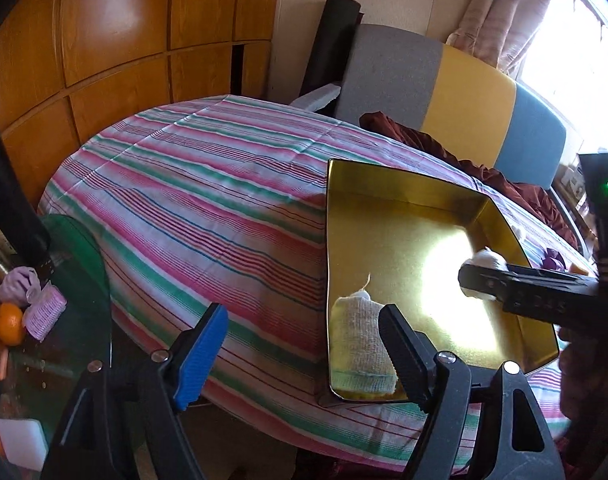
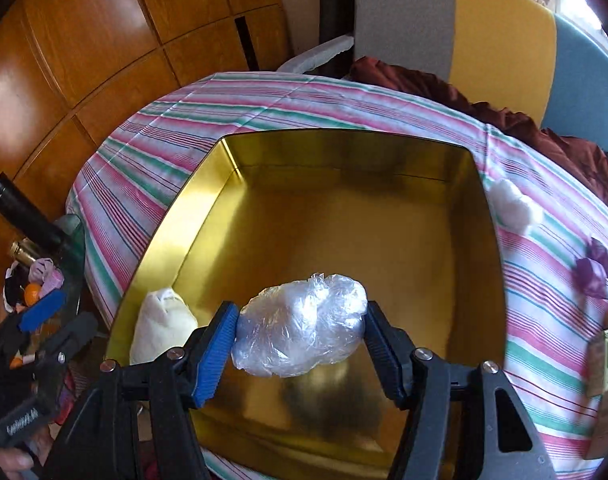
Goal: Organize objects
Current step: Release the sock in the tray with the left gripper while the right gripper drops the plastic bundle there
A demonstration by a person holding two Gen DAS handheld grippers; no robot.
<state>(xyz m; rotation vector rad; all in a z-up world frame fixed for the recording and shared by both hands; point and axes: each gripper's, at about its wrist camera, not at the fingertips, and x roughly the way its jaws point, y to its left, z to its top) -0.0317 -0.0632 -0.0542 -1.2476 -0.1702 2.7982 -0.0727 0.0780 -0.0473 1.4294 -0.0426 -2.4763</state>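
Observation:
A gold metal tin (image 1: pixel 383 208) (image 2: pixel 208 216) lies open on the striped tablecloth. My right gripper (image 2: pixel 302 338) is shut on a clear plastic bag of white stuff (image 2: pixel 300 328) and holds it over the tin's near part; it shows in the left wrist view (image 1: pixel 481 276) above the tin's right side. A rolled cloth bundle (image 1: pixel 361 344) (image 2: pixel 162 326) lies in the tin's near left corner. My left gripper (image 1: pixel 304 344) is open and empty, at the tin's left edge above the cloth.
A white cotton ball (image 2: pixel 511 204) and a purple wrapper (image 2: pixel 591 268) lie on the cloth right of the tin. A glass side table (image 1: pixel 76 280) at the left holds an orange (image 1: pixel 8 322), socks and a dark bottle (image 1: pixel 12 208). A chair (image 1: pixel 463 96) stands behind.

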